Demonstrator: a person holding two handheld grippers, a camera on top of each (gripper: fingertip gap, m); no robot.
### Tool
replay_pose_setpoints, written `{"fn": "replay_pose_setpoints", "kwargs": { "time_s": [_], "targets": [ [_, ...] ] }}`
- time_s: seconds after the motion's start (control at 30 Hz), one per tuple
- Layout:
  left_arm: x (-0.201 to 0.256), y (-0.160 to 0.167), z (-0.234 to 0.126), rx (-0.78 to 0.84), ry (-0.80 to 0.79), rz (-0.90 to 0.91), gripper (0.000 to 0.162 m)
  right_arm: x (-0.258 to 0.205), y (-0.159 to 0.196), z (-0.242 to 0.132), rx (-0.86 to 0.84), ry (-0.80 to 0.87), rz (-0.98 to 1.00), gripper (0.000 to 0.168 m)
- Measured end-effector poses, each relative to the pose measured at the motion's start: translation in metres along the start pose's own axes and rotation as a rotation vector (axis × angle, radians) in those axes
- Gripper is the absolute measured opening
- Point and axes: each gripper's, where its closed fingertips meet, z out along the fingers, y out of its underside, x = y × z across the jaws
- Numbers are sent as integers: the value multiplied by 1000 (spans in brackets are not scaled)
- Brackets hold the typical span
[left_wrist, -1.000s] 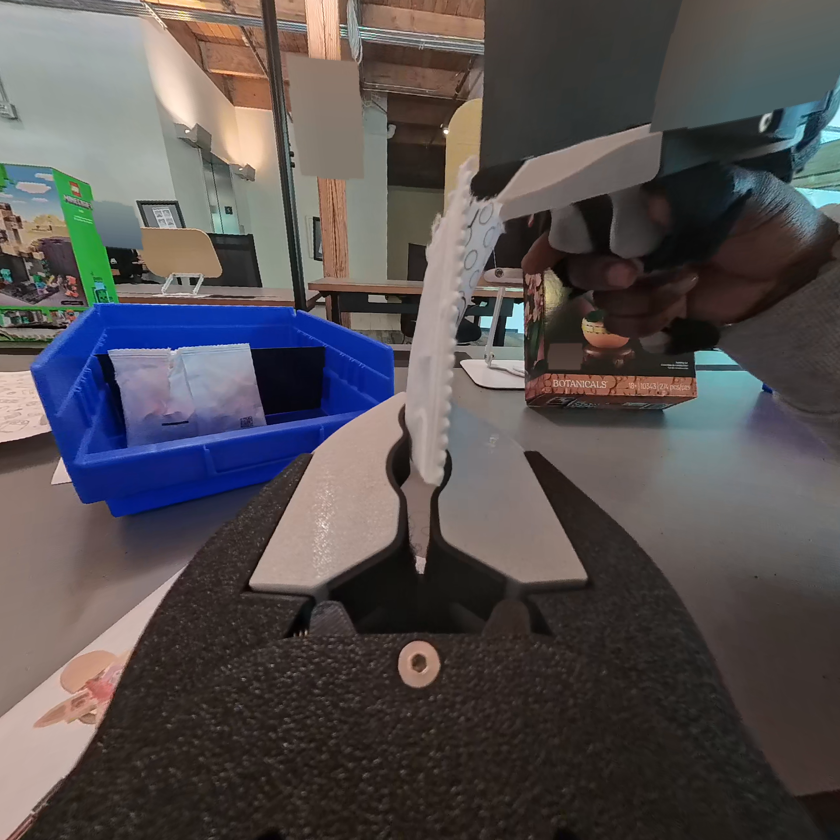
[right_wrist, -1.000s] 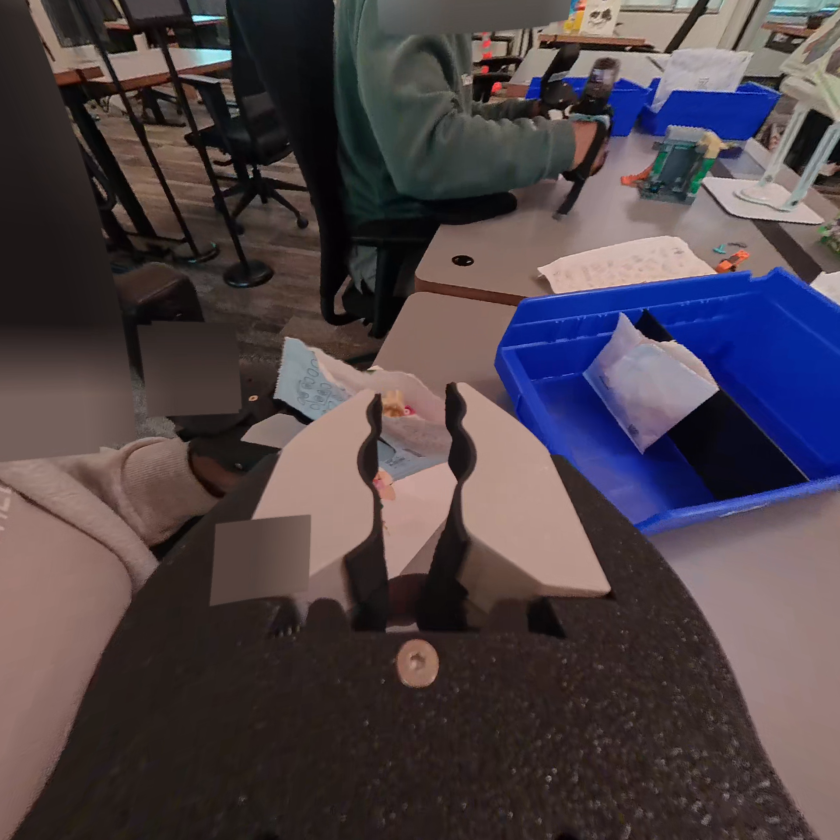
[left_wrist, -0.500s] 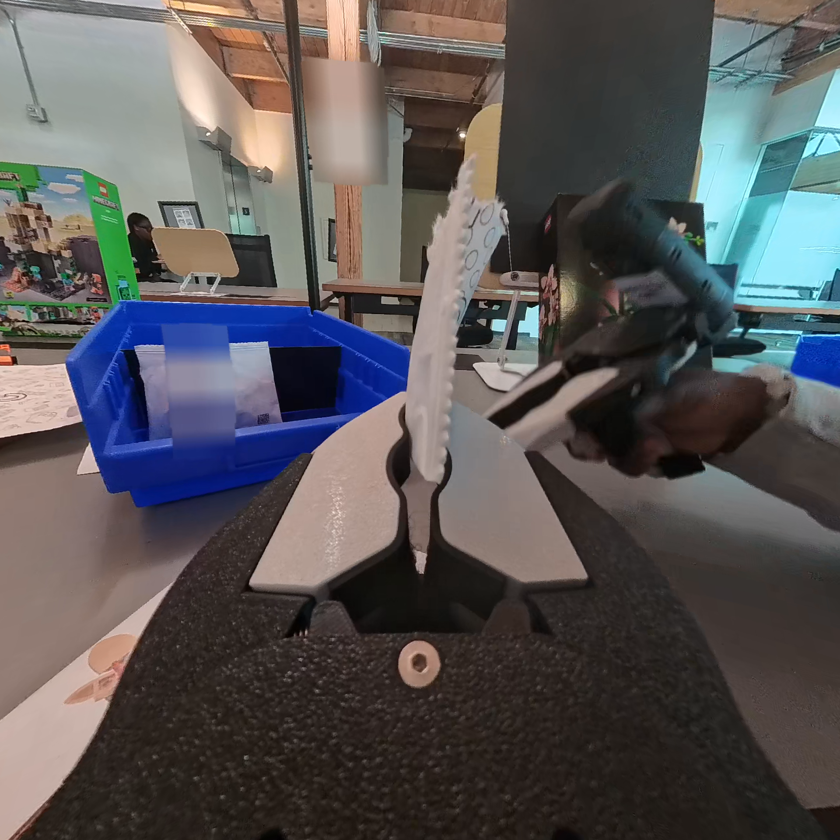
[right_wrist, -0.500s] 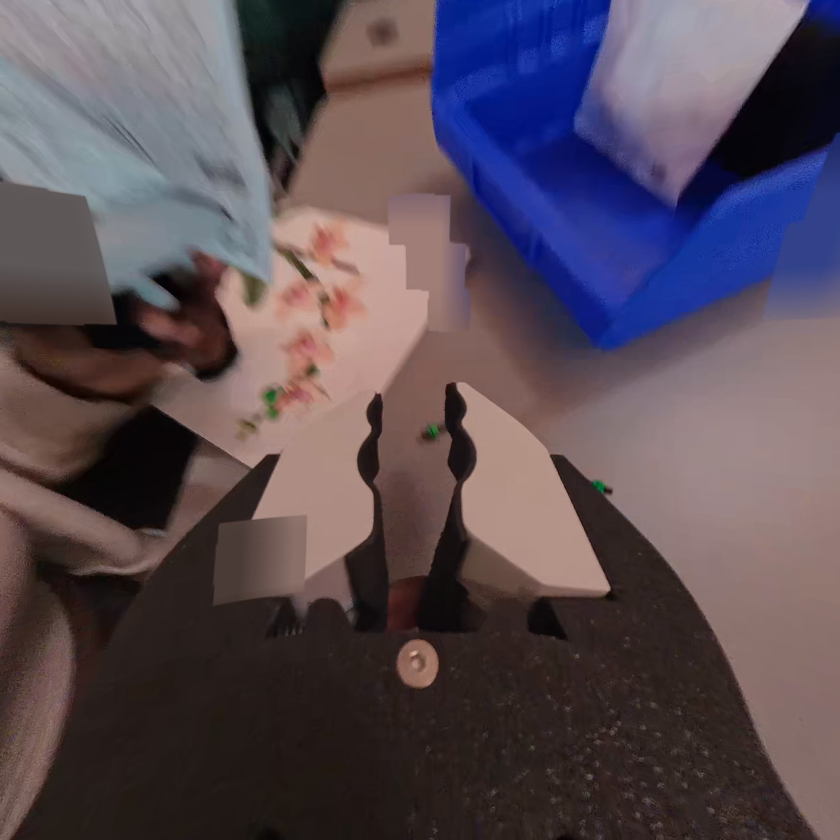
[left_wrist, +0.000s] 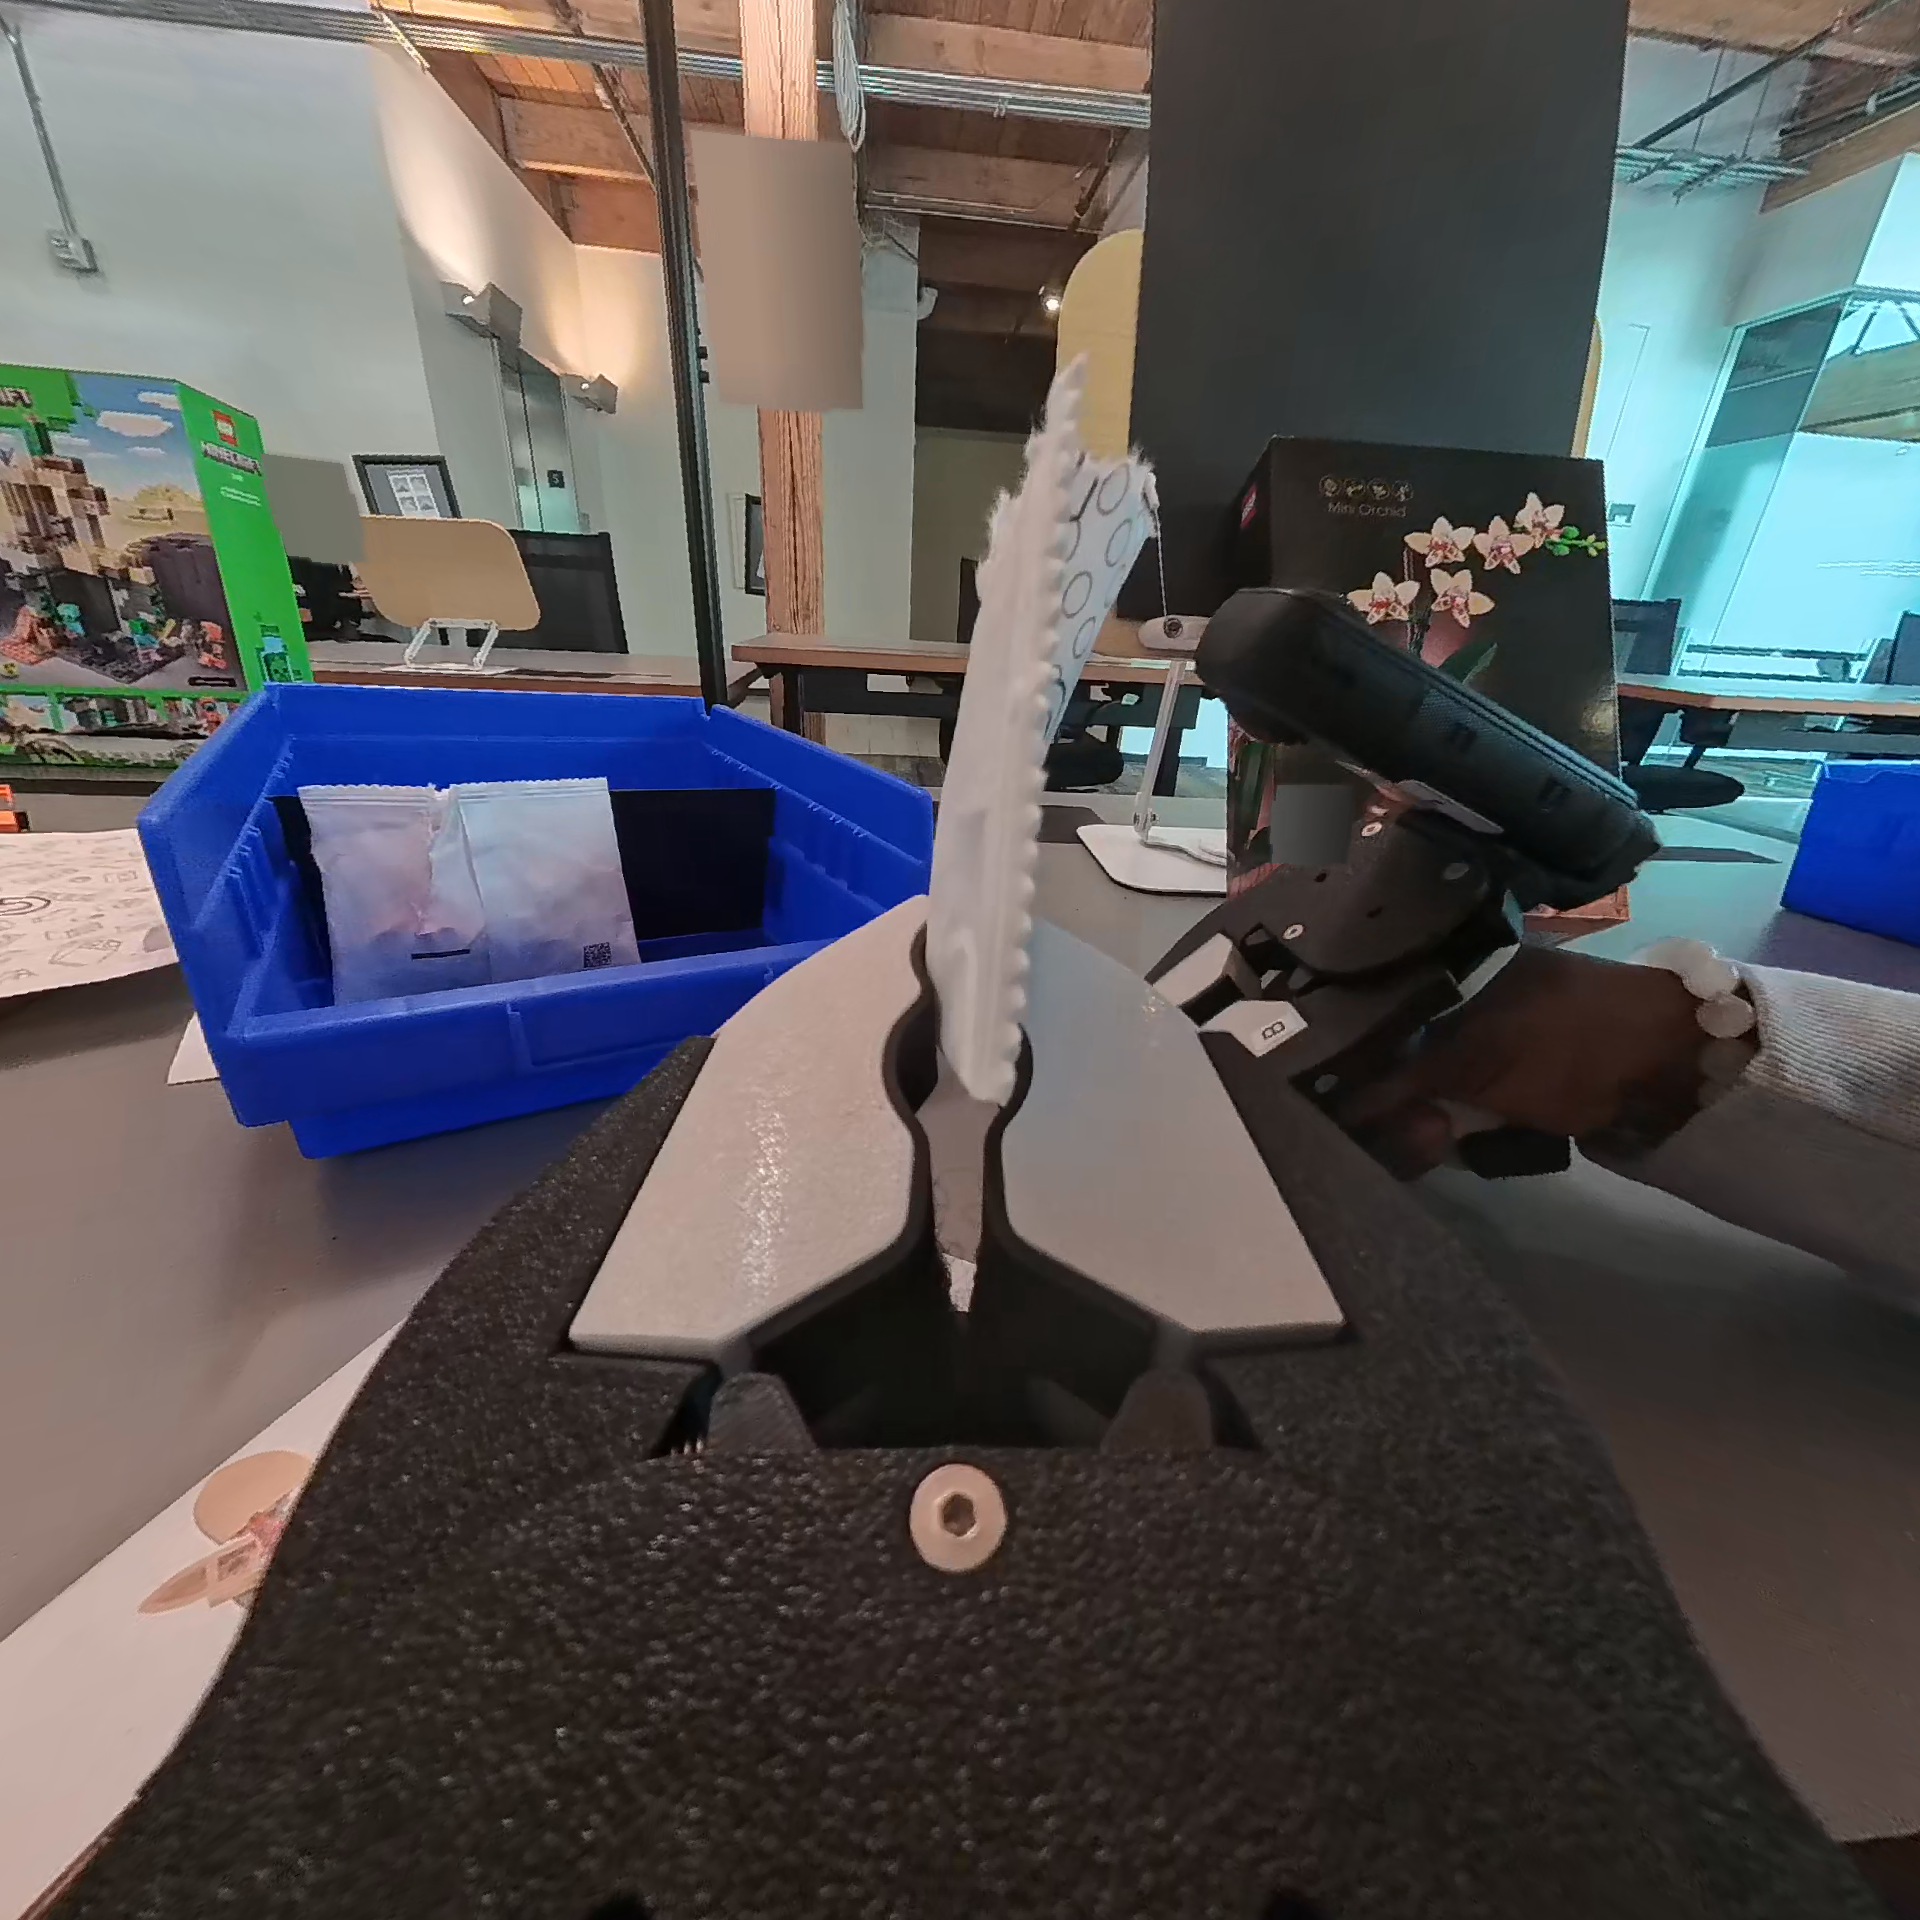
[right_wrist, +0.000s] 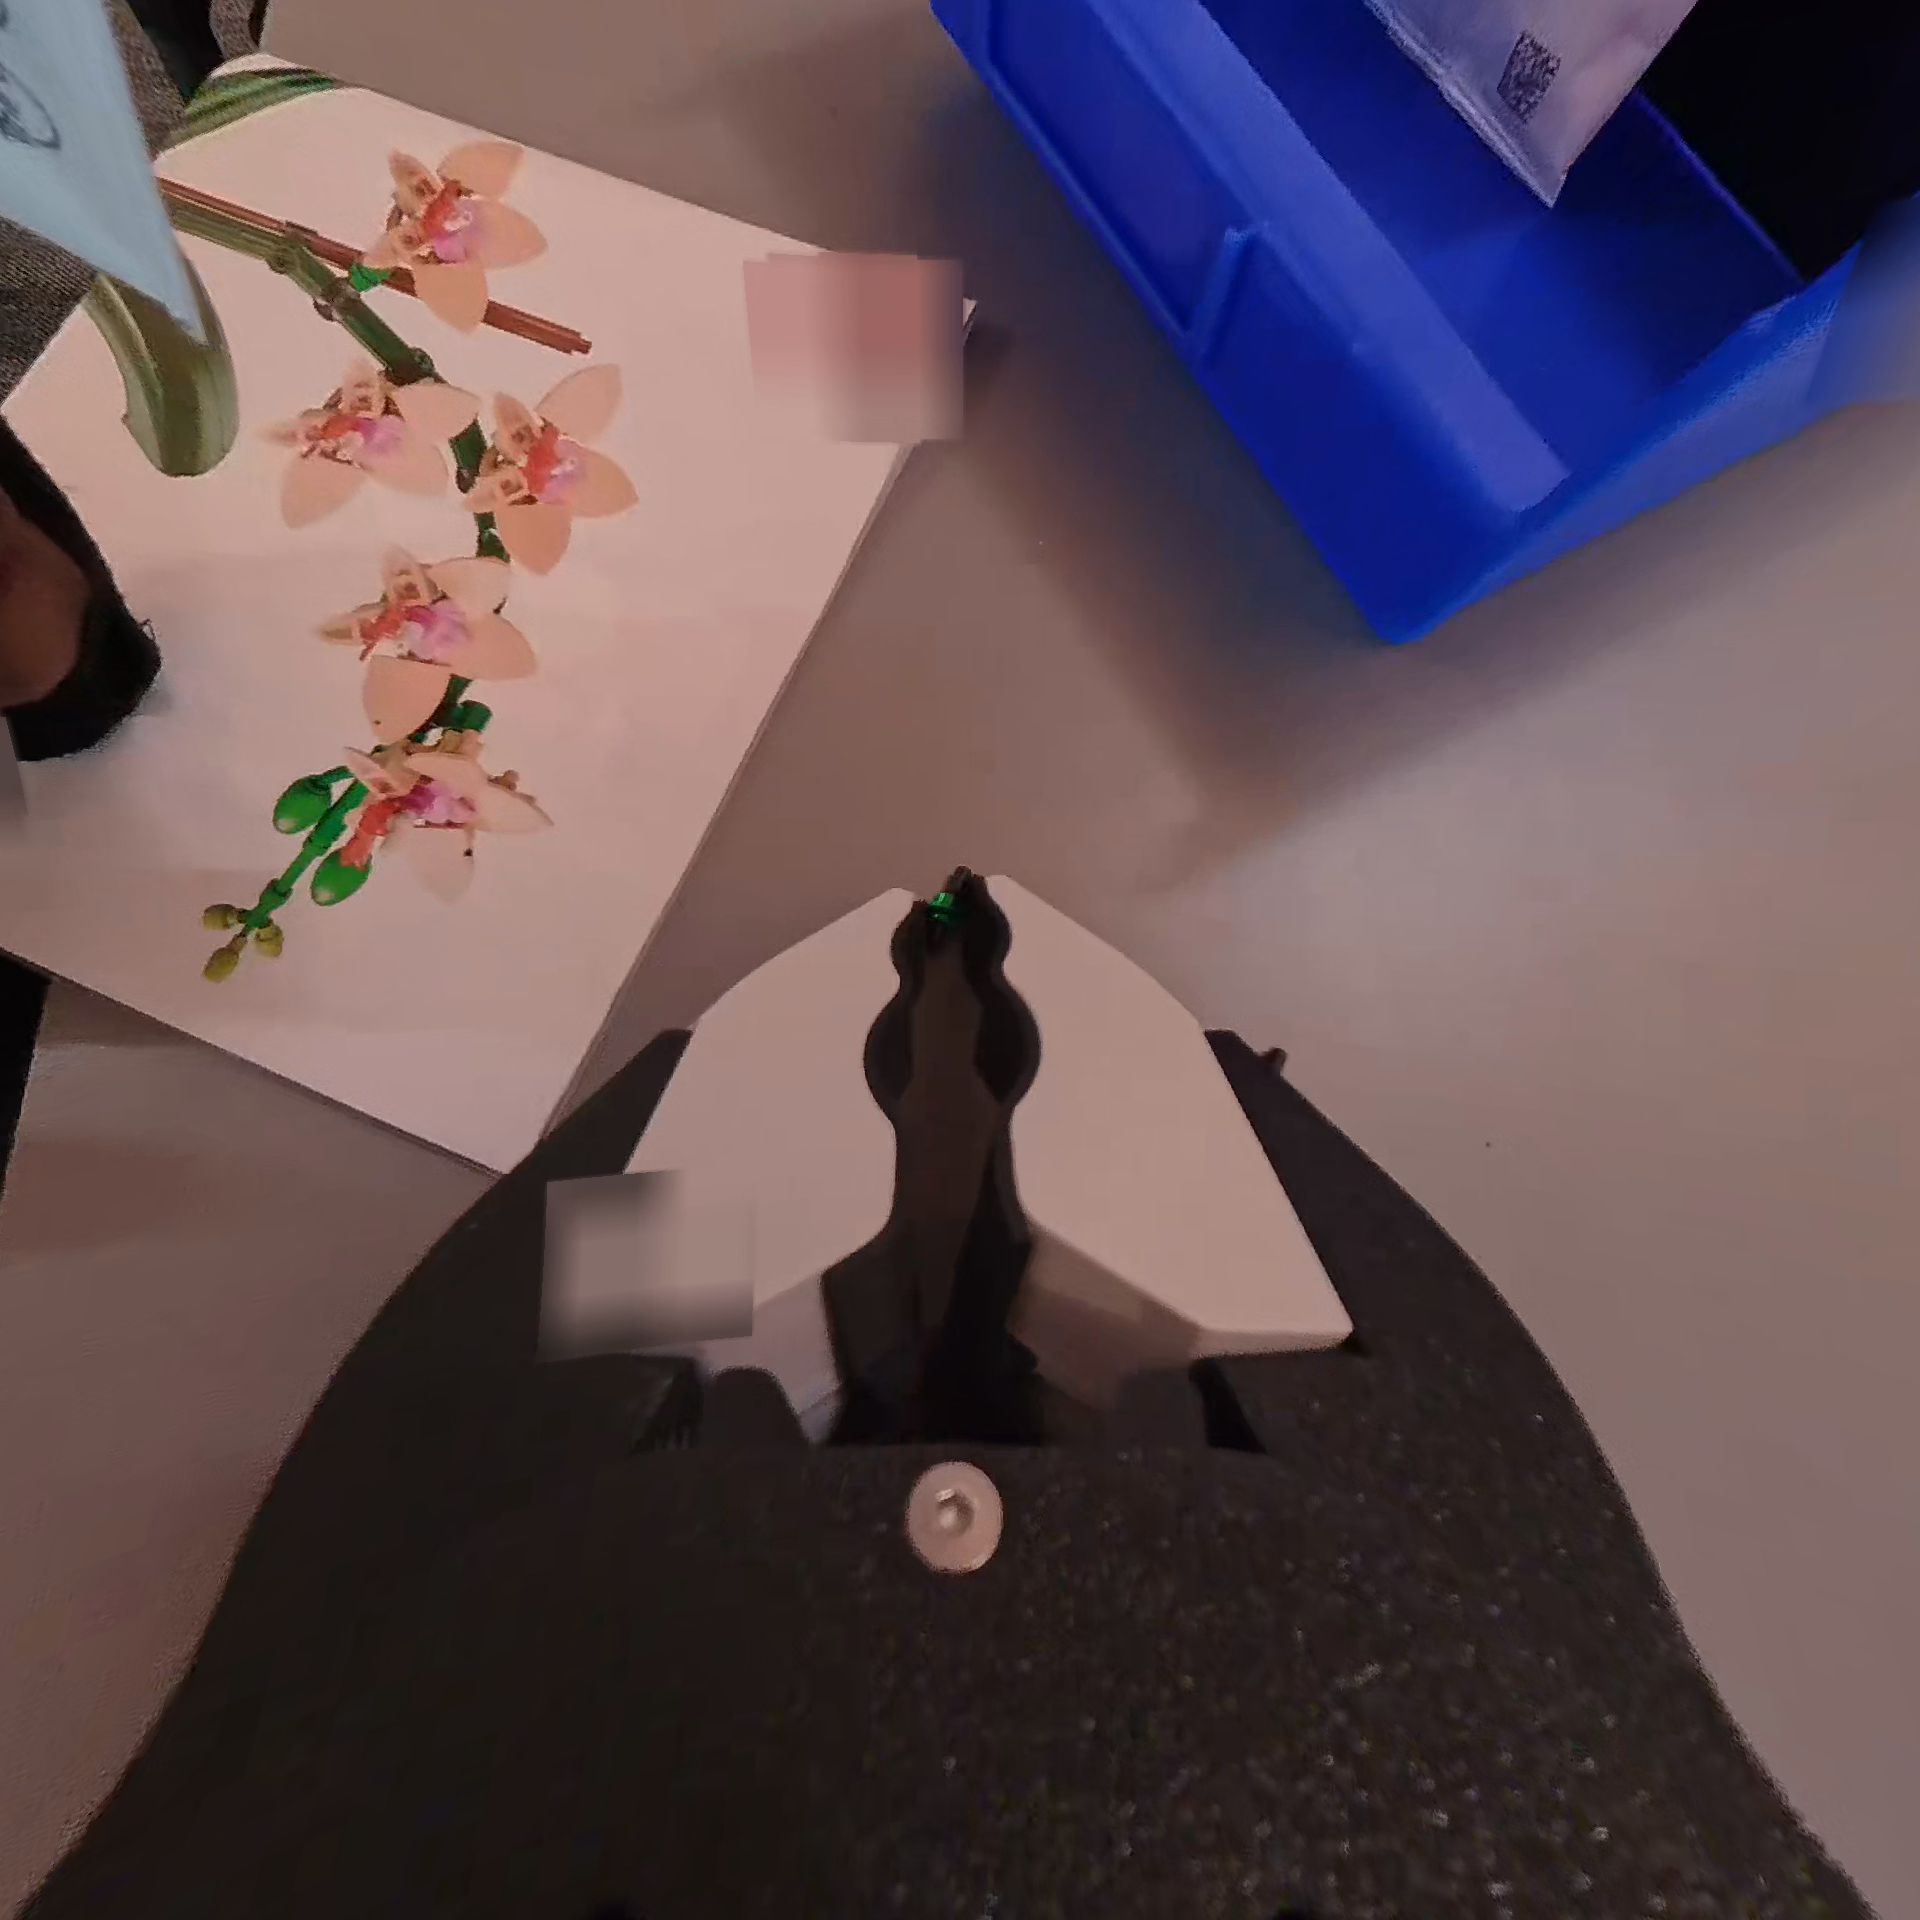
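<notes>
My left gripper (left_wrist: 971, 1023) points level over the grey table (left_wrist: 125, 1226), its pale fingers (left_wrist: 769, 1132) pinched together on a white paper bag (left_wrist: 997, 831) with a serrated edge, which stands upright between them. To its left sits a blue plastic bin (left_wrist: 436, 1049) holding two white pouches (left_wrist: 468, 883) that lean against a black divider (left_wrist: 691, 862). On the right, my right hand (left_wrist: 1538, 1049) tilts the other tool down toward the table. My right gripper (right_wrist: 954, 902) points down at the tabletop, tips nipped on a tiny green piece (right_wrist: 941, 902), just beside a glossy booklet (right_wrist: 644, 582) printed with orchids, with the bin well beyond.
</notes>
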Motion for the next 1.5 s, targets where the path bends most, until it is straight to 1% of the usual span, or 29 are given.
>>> {"fn": "replay_pose_setpoints", "kwargs": {
  "time_s": [0.07,0.13,0.23,0.3,0.33,0.37,0.47,0.57,0.67,0.8,0.87,0.9,0.93,0.97,1.03,1.07,1.1,1.2,1.3,1.37,1.4,1.5],
  "targets": [
    [0,0,0,1,1,-1,2,6,-1,-4,14,-2,7,6],
    [-1,0,-1,1,1,-3,2,7,-21,-23,110,-47,51,6],
    [0,0,0,0,2,-4,2,4,-82,-80,354,-101,70,6],
    [0,0,0,-2,4,-3,2,-12,-124,-120,521,-170,28,6],
    [1,0,0,-2,5,-3,2,-24,-139,-133,567,-211,-8,7],
    [2,-1,0,-3,7,-3,2,-37,-148,-139,572,-239,-51,7],
    [4,0,0,-3,13,3,2,-59,-154,-124,494,-245,-179,7],
    [4,0,0,-4,15,8,2,-64,-144,-106,389,-257,-192,14],
    [4,-1,0,-1,17,2,2,-63,-147,-110,431,-273,-157,17],
    [3,-1,-1,1,18,-6,2,-53,-152,-124,495,-239,-159,23],
    [3,-2,-1,4,13,-8,2,-39,-146,-127,505,-219,-137,23],
    [2,-2,-2,5,9,-8,2,-26,-136,-121,485,-192,-129,22],
    [0,-2,-2,6,4,-9,2,-12,-119,-110,439,-163,-128,21],
    [-1,-2,-2,8,1,-12,2,6,-94,-94,359,-133,-112,19],
    [-1,-2,-2,9,-1,-18,2,35,-34,-56,142,-93,-22,18],
    [-1,-1,-2,8,0,-18,2,40,-12,-43,77,-102,10,18],
    [-1,-1,-2,7,0,-16,2,41,0,-36,58,-110,26,18],
    [-1,0,0,3,-2,-6,2,43,5,-28,71,-96,65,18],
    [-1,-1,-1,1,-2,-3,2,40,5,-24,38,-74,78,20],
    [-1,0,0,-1,-1,-2,2,42,14,-18,-18,-31,60,23],
    [-1,0,-1,-1,-1,-1,2,42,13,-17,-3,-18,62,23],
    [0,-1,0,1,-1,-2,2,42,12,-15,-1,-14,63,16]
  ]
}}
